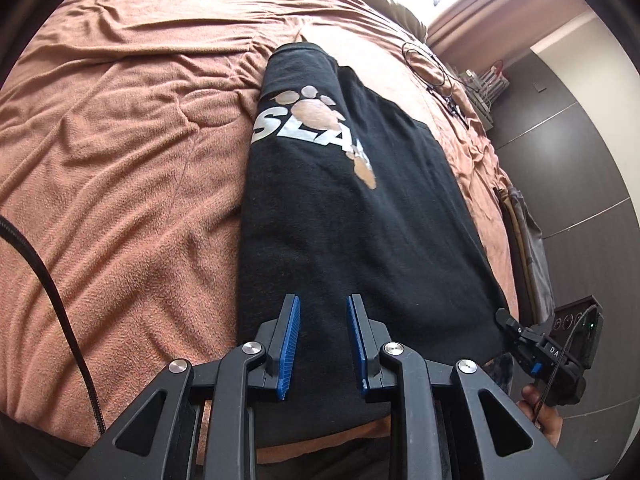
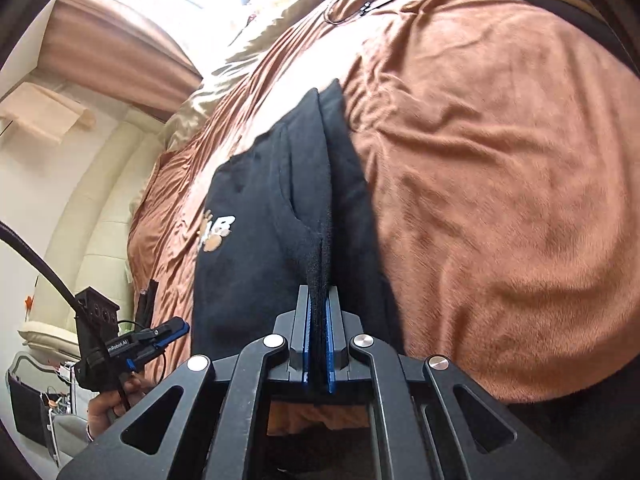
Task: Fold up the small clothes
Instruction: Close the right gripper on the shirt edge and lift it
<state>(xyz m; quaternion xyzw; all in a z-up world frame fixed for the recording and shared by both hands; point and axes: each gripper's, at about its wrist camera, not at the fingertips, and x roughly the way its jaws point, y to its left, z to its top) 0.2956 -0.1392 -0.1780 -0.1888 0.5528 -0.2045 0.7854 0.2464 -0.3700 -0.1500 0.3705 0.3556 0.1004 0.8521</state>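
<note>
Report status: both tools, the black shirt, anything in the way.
Right tool shut on the black shirt, edge pinched. Left tool open over the shirt, gripping nothing. Shirt part-folded on the brown blanket. Nothing in the way.

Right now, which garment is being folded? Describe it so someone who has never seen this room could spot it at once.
Start at the bed, covered by a rumpled rust-brown blanket. On it lies one black shirt, partly folded lengthwise, its near edge pinched in the right gripper. It is the only dark cloth on the blanket, printed with white letters and a tan paw print.
</note>
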